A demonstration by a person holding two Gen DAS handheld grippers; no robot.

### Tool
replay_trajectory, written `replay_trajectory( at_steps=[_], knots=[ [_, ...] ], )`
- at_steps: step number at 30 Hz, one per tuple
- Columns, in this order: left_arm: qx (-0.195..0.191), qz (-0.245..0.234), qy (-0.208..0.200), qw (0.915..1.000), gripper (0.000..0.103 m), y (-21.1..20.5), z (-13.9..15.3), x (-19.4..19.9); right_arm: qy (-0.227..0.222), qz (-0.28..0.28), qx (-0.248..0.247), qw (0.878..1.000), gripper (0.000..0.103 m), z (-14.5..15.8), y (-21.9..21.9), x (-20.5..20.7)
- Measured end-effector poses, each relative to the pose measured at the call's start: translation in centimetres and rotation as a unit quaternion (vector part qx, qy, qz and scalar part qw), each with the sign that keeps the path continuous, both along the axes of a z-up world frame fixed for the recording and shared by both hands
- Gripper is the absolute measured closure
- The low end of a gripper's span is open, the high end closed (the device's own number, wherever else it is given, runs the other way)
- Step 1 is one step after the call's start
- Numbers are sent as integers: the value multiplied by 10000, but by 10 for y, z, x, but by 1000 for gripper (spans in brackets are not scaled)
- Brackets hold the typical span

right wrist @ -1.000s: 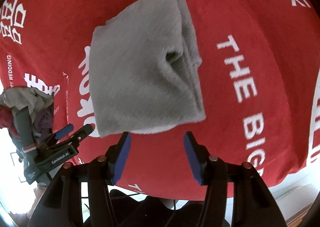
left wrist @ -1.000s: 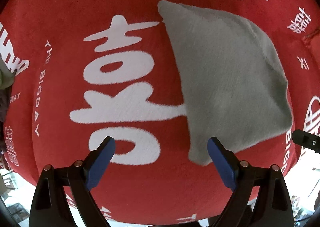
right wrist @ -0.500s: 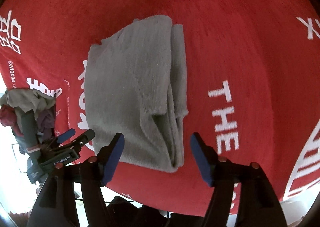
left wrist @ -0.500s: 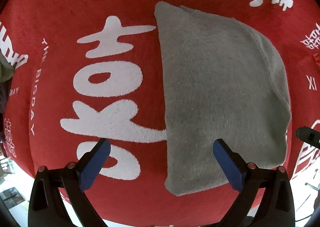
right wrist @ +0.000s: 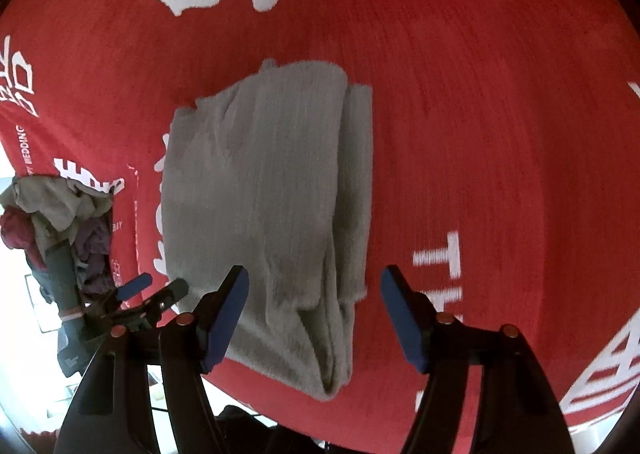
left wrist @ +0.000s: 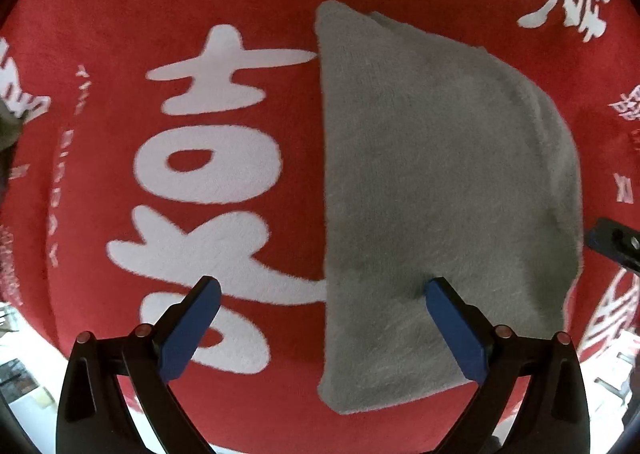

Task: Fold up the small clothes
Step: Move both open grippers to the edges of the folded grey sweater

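Below me the fuzzy grey folded cloth (left wrist: 440, 182) (right wrist: 264, 190) lies flat, layered edges showing along one side

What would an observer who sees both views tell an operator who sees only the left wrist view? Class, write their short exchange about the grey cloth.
Operator: From here the cloth looks like one flat sheet. Is it?
Observer: No. The right wrist view shows the cloth folded, with stacked layers along its right edge.
Operator: Where are the right tongs? I see only a sliver.
Observer: The right tongs are open over the cloth's near end, one finger above the cloth and the other above the red mat.
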State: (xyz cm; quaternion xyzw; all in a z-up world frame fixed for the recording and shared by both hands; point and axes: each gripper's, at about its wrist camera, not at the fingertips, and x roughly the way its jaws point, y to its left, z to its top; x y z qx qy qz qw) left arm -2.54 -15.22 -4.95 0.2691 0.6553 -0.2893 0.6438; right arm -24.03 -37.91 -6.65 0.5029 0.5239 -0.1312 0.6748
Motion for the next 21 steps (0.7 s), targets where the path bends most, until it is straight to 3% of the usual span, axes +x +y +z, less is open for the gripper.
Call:
replay_trajectory(
  at_steps=[3,8,10,11,12,15,21],
  knots=[
    [-177,77,275,9994,0,-1,-2,10,-143,-126,3,9998,31,-5,-12,8],
    [-319,127,344,9988,0,-4,-4,21,-461,-365,348,9977,31,-19,-26,20],
    [-327,133,371,9987,0,-6,-6,22,-434,-379,472,9972,41,-27,-28,25],
    [-315,127,388,9987,0,-7,-8,21,-448,-382,560,9967,65,-30,-28,26],
    [-299,119,396,9987,0,-8,-9,20,-466,-372,602,9964,78,-31,-27,27],
    [-287,97,412,9987,0,-11,-10,16,-458,-302,443,9975,86,-28,-27,25],
    [-259,89,416,9988,0,-12,-13,17,-350,-324,539,9974,87,-34,-31,12]
  ],
)
